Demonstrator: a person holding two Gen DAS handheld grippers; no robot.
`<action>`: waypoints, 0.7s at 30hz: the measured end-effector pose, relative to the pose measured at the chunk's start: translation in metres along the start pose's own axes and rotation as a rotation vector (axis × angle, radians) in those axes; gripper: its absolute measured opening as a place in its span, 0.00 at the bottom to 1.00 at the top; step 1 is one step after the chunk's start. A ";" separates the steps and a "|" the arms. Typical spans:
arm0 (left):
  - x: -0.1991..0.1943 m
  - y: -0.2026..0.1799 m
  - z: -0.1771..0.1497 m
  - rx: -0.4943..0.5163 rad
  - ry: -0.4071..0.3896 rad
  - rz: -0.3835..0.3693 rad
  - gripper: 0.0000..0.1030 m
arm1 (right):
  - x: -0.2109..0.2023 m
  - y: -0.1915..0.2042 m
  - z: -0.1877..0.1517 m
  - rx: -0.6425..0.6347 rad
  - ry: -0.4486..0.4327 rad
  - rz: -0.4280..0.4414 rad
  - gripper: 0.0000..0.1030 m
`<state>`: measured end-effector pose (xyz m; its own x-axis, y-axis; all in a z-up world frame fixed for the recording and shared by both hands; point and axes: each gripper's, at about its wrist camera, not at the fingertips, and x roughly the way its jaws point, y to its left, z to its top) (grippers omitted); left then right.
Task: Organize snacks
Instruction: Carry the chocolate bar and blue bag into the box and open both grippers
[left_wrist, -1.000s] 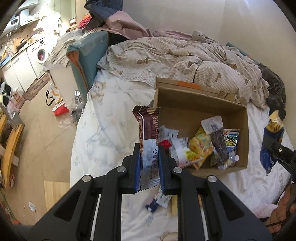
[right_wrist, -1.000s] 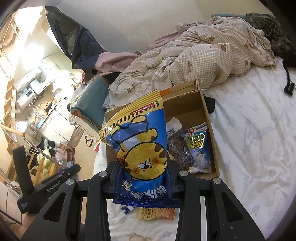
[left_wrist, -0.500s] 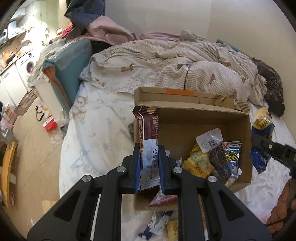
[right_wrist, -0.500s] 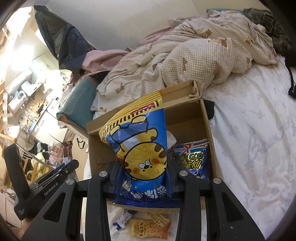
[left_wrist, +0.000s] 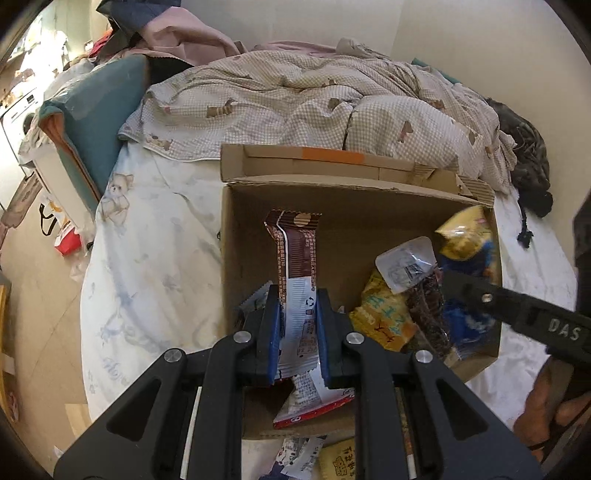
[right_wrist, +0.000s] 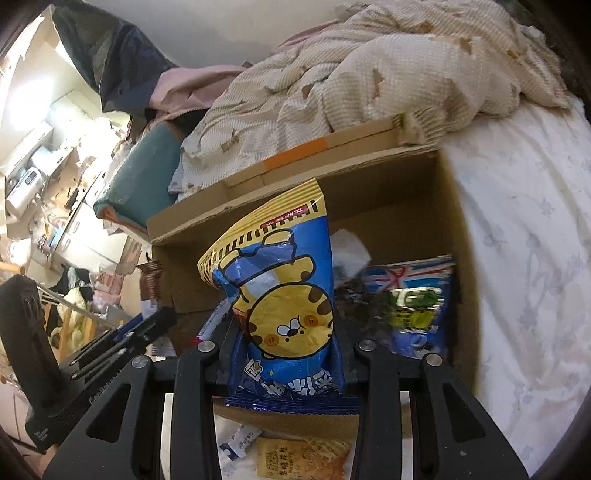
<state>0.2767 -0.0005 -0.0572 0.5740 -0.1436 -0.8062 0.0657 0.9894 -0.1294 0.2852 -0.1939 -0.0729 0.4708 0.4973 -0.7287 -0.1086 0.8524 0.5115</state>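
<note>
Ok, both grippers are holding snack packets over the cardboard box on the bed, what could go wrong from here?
1. The left gripper pinches the long brown and white wrapper near its bottom end, so it may flop against the brown cardboard box.
2. The puffy blue and yellow tiger bag in the right gripper could land on the packets piled on the right and slide.

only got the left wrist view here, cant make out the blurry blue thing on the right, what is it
Observer: A blue and yellow tiger snack bag, gripped by the right gripper above the cardboard box.
Operator: anything loose on that side of the box
Observer: An orange cracker packet lies on the sheet just outside the box's near wall.
Operator: my brown wrapper visible from there
Observer: Yes, its crimped top shows past the box's left wall.
</note>
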 end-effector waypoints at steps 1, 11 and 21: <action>0.001 0.000 0.001 0.003 -0.002 0.002 0.14 | 0.004 0.001 0.002 0.008 -0.001 0.004 0.37; 0.007 0.010 0.004 -0.043 0.027 0.003 0.37 | 0.031 0.006 0.015 0.109 0.003 0.125 0.71; 0.004 0.012 0.002 -0.072 0.064 -0.055 0.67 | 0.021 -0.009 0.018 0.127 0.008 0.091 0.72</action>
<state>0.2816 0.0104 -0.0610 0.5177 -0.2008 -0.8316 0.0353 0.9763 -0.2137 0.3122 -0.1938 -0.0847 0.4573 0.5730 -0.6801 -0.0385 0.7768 0.6285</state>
